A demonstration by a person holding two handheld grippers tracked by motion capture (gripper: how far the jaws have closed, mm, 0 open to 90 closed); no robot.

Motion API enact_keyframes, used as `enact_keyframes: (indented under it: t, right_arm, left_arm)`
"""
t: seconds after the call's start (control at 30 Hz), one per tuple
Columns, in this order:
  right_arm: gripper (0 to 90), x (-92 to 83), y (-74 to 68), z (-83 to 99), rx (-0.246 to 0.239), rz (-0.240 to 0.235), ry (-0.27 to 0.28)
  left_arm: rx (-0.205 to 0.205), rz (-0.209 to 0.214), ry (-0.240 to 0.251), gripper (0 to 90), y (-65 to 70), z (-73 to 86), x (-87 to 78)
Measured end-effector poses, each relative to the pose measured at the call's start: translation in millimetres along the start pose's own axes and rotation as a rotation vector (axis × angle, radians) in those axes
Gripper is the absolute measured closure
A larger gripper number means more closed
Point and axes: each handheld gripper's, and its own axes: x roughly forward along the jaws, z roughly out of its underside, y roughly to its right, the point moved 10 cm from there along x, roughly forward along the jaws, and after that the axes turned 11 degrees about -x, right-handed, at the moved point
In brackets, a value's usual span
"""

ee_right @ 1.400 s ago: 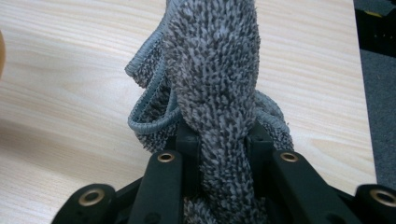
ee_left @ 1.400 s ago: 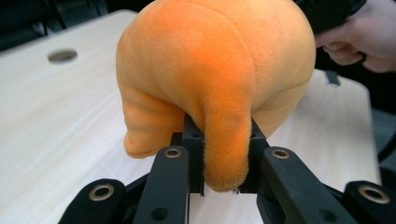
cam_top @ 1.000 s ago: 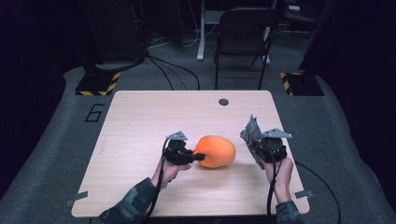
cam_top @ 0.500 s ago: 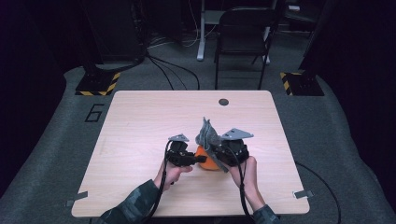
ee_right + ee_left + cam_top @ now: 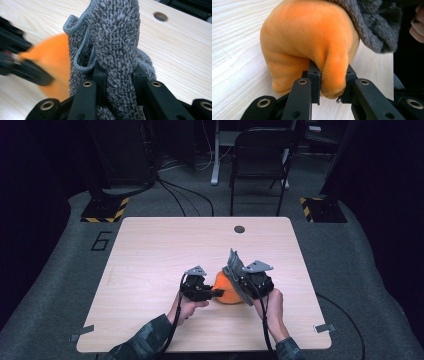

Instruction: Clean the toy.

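An orange plush ball (image 5: 226, 289) lies on the light wooden table (image 5: 150, 255), in front of the person. My left gripper (image 5: 216, 292) is shut on a pinched fold of the plush (image 5: 334, 75) at its left side. A grey microfibre cloth (image 5: 233, 266) stands up bunched between the jaws of my right gripper (image 5: 239, 281), which is shut on it. In the right gripper view the cloth (image 5: 115, 42) presses against the orange plush (image 5: 53, 55). In the left gripper view the grey cloth (image 5: 374, 22) drapes over the top right of the plush.
A round cable hole (image 5: 239, 229) is set in the table's far edge. Behind the table stand a black chair (image 5: 260, 155) and yellow-black striped floor plates (image 5: 105, 210). Cables trail from both grippers toward the person.
My right gripper, carrying the grey cloth, has moved left across the table from beside the plush until the cloth lies against it. The left gripper has kept its hold in place.
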Motion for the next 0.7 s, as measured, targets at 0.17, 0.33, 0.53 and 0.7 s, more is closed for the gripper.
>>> enact_keyframes:
  t: [0.17, 0.33, 0.53, 0.7]
  right_arm:
    - [72.0, 4.0, 23.8, 22.2, 0.055, 0.055, -0.056]
    - [72.2, 24.7, 43.5, 56.0, 0.100, 0.064, -0.140]
    - [72.1, 45.5, 47.3, 79.0, 0.091, 0.046, -0.245]
    - [72.1, 18.1, 52.8, 48.1, 0.110, 0.088, -0.145]
  left_arm:
    - [-0.005, 0.009, 0.005, 76.1, 0.8, -0.3, 0.0]
    - [0.009, 0.011, 0.001, 76.0, 1.3, -0.1, 0.1]
    - [0.012, 0.010, 0.002, 76.0, 2.5, 0.1, -0.5]
    - [0.001, 0.010, 0.006, 76.0, 0.6, -0.4, -1.2]
